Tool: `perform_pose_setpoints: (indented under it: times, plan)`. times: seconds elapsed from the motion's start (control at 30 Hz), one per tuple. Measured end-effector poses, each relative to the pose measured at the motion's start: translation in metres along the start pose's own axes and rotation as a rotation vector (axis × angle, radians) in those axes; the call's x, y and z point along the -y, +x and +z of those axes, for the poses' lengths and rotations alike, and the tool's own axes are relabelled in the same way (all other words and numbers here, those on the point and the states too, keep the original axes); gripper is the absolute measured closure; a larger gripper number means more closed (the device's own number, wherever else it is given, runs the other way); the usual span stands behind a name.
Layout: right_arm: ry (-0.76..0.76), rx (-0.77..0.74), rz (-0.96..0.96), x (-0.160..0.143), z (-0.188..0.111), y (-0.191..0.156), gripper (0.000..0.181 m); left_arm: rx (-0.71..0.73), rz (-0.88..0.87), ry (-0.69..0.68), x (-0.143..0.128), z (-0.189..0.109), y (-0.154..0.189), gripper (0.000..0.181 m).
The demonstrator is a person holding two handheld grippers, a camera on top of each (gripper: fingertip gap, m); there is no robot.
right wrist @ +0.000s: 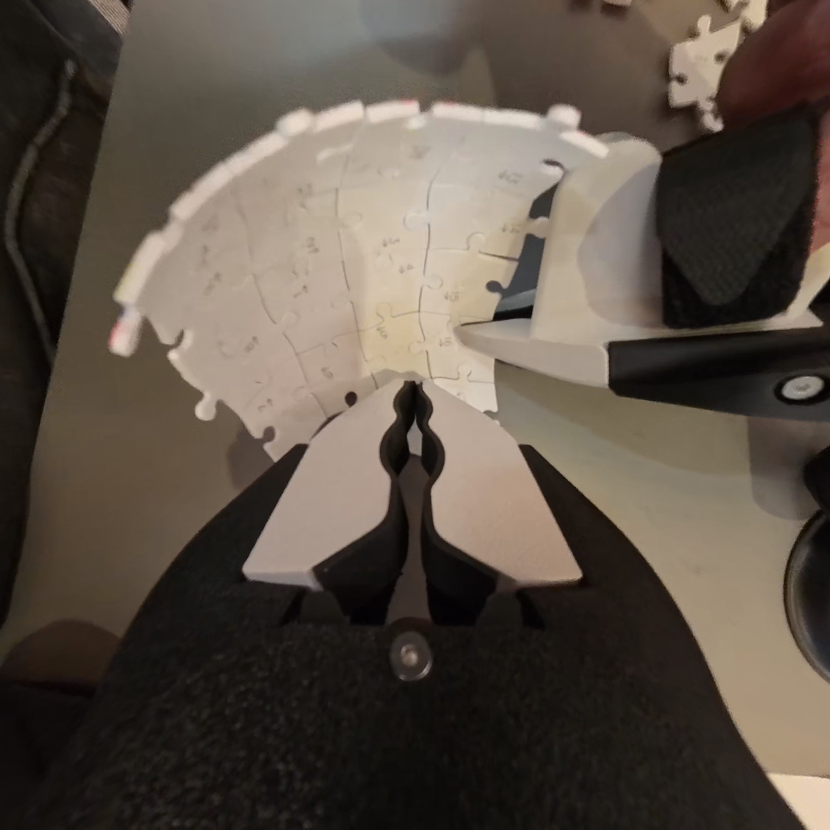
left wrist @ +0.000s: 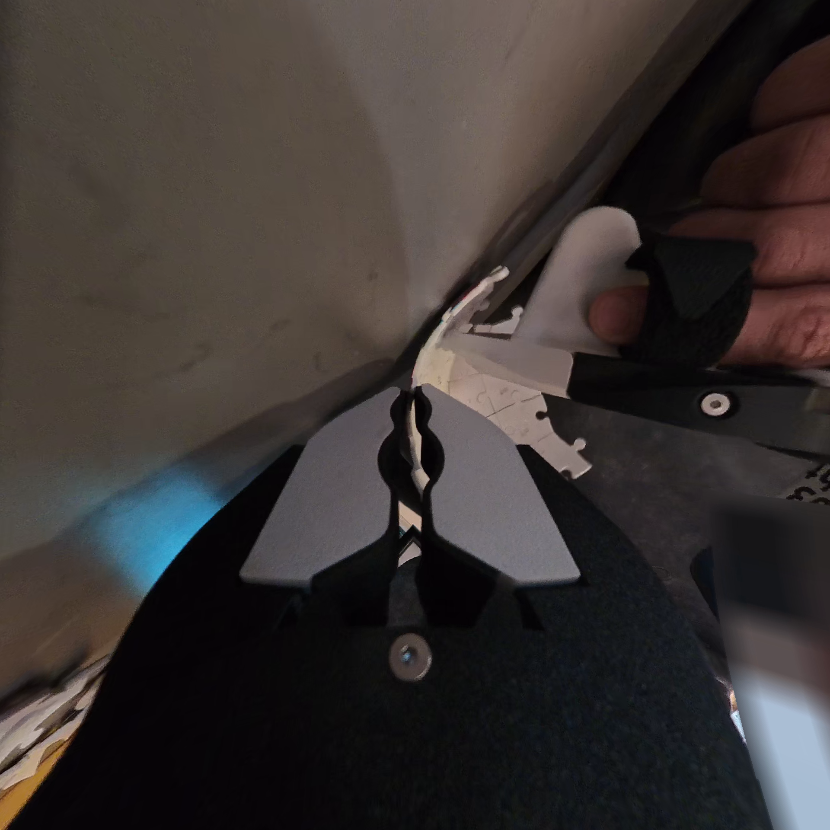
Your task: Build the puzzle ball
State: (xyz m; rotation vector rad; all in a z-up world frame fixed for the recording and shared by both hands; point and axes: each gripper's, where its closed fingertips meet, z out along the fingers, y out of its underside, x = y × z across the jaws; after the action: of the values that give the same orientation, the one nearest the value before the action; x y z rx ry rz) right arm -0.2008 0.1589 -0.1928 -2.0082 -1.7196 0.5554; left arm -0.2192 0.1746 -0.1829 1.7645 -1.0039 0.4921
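White puzzle shell (right wrist: 323,269) is part built, loose pieces (right wrist: 694,67) wait; my left tongs (left wrist: 414,395) and right tongs (right wrist: 414,386) both pinch its edge.

White puzzle shell (right wrist: 323,269), grey-black claws (right wrist: 415,399)

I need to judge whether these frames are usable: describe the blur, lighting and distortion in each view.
Left wrist view: dim, with the table edge streaked by motion blur and a blue smear of light at lower left; the fingers stay sharp. Right wrist view: brighter and warm, the curved puzzle section soft, its far rim blurred most; wide-angle bending shows at the borders.
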Motion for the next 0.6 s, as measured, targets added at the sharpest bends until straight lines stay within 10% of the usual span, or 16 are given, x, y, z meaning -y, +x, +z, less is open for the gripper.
perform_pose_setpoints:
  times: [0.6]
  plan:
    - [0.104, 0.032, 0.073, 0.002, -0.013, -0.008, 0.181, -0.011, 0.018, 0.016, 0.001, 0.001, -0.002, 0.179]
